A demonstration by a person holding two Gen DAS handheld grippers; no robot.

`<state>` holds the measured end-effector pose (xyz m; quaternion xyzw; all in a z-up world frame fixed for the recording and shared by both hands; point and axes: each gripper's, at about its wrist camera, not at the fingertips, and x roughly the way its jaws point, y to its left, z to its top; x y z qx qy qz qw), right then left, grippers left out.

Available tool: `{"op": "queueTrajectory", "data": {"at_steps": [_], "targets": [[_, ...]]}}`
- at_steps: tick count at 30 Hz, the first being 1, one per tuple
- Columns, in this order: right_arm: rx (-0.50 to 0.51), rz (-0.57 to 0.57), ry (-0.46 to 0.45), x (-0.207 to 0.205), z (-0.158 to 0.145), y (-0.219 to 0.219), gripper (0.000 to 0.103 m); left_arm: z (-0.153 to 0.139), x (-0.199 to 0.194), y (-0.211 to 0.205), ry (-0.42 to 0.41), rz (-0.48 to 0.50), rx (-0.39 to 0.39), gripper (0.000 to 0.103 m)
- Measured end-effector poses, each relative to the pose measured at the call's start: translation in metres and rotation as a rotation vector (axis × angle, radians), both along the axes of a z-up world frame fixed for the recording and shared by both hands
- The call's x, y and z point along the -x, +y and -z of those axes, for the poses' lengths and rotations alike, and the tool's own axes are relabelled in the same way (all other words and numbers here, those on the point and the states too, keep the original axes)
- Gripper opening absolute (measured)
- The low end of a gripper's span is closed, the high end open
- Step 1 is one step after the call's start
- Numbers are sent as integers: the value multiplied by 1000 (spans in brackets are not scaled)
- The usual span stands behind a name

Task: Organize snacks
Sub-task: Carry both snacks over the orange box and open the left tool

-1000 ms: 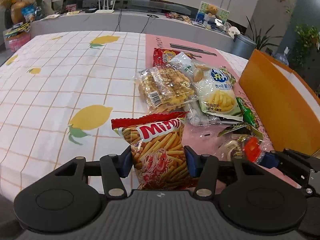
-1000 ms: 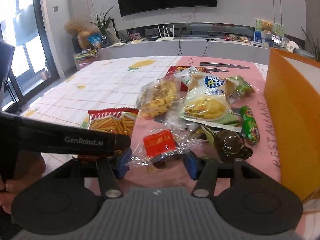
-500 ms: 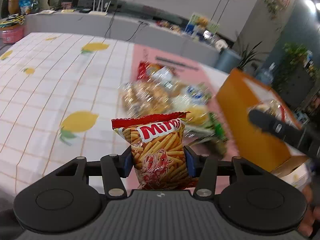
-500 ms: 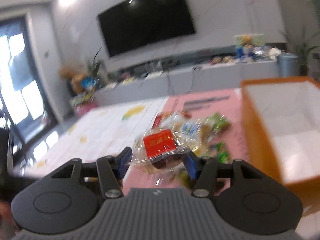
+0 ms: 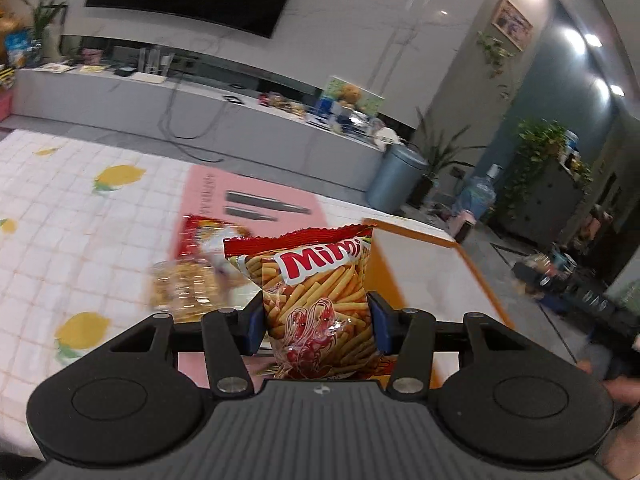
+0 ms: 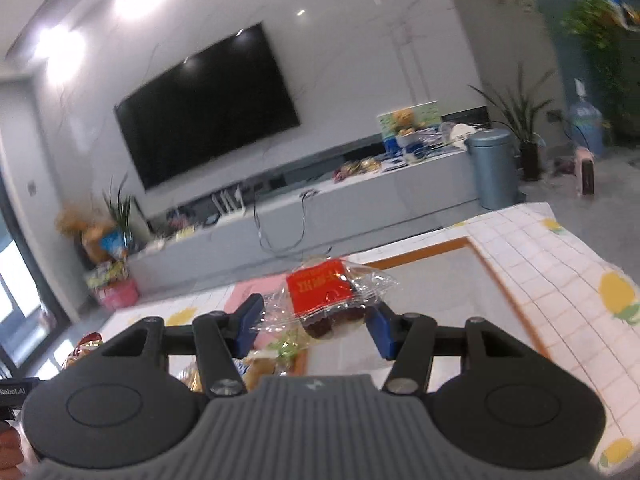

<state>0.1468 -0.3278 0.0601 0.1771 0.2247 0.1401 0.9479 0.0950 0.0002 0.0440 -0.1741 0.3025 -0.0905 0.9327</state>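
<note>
My left gripper [image 5: 316, 322] is shut on a red Mimi bag of shrimp sticks [image 5: 316, 300] and holds it upright in the air, just left of the orange box [image 5: 424, 276]. My right gripper [image 6: 314, 326] is shut on a clear wrapped cake with a red label [image 6: 326, 300] and holds it above the orange box [image 6: 432, 284], whose pale inside shows below. A clear bag of yellow snacks [image 5: 186, 286] and a red packet [image 5: 200, 236] lie blurred on the pink mat [image 5: 256, 192].
The table has a white lemon-print cloth [image 5: 80, 216]. More snack packets [image 6: 256, 368] lie left of the box in the right wrist view. Beyond the table stand a grey TV bench [image 6: 360, 196] and a grey bin [image 5: 396, 176].
Both grippers have lifted their snacks off the table and swung right towards the orange box. The right gripper now hangs over the box opening. Both grips are unchanged.
</note>
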Motion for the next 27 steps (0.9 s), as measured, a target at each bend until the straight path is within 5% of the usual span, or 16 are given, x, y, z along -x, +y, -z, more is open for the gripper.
{"op": "queueTrajectory", "data": {"at_steps": [13,27], "targets": [[-6,83,39,3,20,-37,55,10,-73,-115,145,276,17,58],[-45,100,52,2,25,-51,55,43,-112,-162,277,311,-34,58]]}}
